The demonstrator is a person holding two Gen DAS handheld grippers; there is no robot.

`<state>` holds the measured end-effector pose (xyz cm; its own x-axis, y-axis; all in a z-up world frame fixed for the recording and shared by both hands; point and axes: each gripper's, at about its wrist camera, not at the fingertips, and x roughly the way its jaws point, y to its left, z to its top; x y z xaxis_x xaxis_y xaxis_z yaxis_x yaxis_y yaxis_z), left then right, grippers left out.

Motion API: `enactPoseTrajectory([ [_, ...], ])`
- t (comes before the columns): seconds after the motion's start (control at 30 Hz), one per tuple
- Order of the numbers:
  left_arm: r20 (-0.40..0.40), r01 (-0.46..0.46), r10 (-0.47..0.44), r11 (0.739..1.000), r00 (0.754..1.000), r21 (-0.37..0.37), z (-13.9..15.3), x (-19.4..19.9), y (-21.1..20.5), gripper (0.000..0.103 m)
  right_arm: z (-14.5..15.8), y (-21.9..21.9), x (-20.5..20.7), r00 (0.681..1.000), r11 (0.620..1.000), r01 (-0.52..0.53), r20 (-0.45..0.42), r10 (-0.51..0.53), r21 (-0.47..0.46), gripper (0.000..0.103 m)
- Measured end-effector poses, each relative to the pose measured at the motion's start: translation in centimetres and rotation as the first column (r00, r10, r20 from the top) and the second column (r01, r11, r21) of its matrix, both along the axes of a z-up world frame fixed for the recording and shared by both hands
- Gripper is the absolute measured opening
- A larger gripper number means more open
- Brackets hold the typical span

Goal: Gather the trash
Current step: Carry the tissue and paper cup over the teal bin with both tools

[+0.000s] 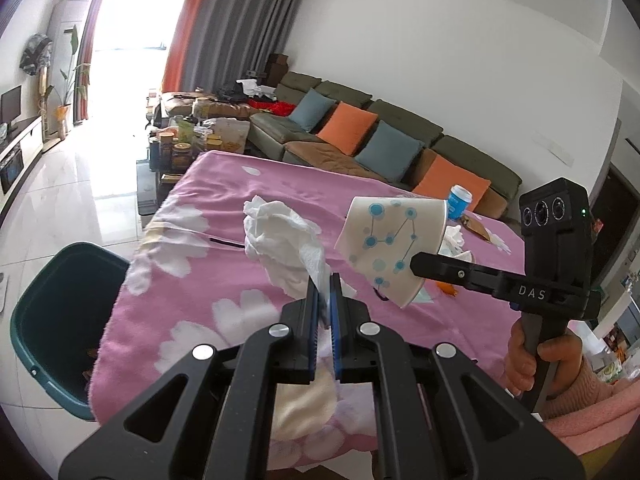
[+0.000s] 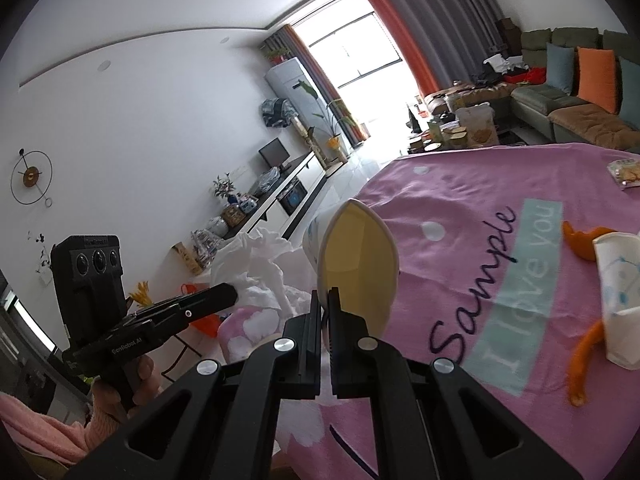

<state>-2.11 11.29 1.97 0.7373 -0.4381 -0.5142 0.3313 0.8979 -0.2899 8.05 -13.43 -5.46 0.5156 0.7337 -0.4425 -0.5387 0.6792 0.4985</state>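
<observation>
1. Spreading under both your tools is the pink blanket (image 1: 224, 280) with white flowers, and it covers the whole work surface; the words "Sample" and "I love you" show on it in the right wrist view.
2. Down at its left edge, on the floor, you have the green bin (image 1: 48, 320), standing open and close against the hanging cloth.
3. Your right gripper (image 2: 325, 300) is clamped on the rim of a paper cup (image 1: 390, 248), which lies tilted in the air above the blanket, its mouth turned toward that tool.
4. Your left gripper (image 1: 325, 292) has its jaws pressed narrow on a crumpled white tissue (image 1: 280, 240), lifted clear of the blanket, just left of the cup.
5. Farther right on the blanket lie another flattened cup (image 2: 618, 300) and orange peel (image 2: 582, 360), touching each other.
</observation>
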Motion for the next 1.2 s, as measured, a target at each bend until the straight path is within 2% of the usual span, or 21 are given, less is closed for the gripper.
enactPoseTrajectory([
  [1.2,0.011,-0.183,0.183,0.983,0.983,-0.002,2.1,-4.4,5.9,0.006,0.0,8.2,1.7,0.982,0.981,-0.190,-0.022,0.189,-0.029,0.002],
])
